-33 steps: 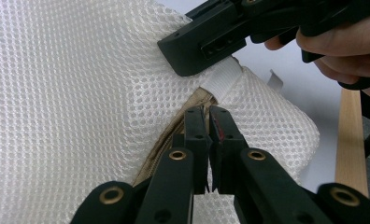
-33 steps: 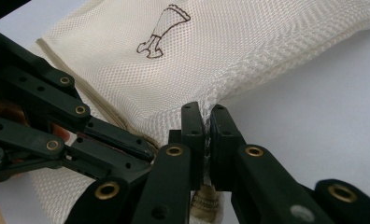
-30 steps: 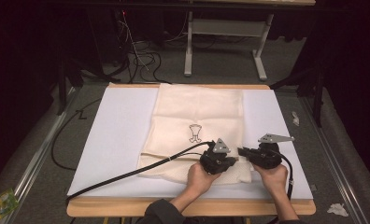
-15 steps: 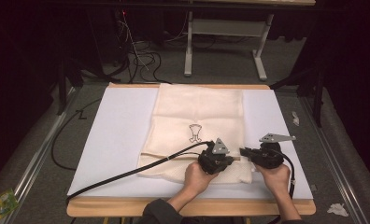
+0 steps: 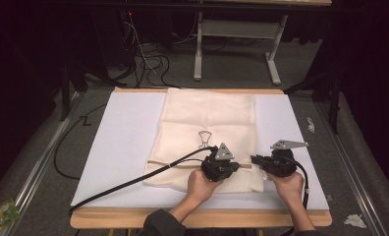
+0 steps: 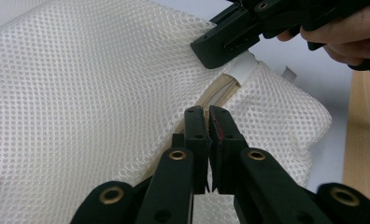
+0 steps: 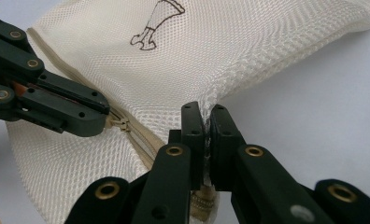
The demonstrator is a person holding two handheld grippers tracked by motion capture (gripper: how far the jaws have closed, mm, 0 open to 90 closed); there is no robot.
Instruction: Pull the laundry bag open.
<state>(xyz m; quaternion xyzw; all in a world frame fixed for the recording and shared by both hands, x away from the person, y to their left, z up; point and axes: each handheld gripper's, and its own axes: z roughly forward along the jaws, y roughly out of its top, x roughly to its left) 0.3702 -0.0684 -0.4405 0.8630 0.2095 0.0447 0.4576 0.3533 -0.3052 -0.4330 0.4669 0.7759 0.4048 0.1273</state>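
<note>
Mesh laundry bag [image 5: 209,140] lies flat mid-desk [image 5: 124,147], soft, light and floppy. Both grippers, left [image 6: 208,122] and right [image 7: 206,119], pinch its zipper [image 7: 127,126] seam with fingers pressed together; that seam looks the firmest hold.

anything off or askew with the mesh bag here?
Nothing damaged. The mesh bag lies flat on the white mat, except near its zipper, where the mesh is bunched up in a ridge: the left gripper and right gripper pinch it there.
</note>
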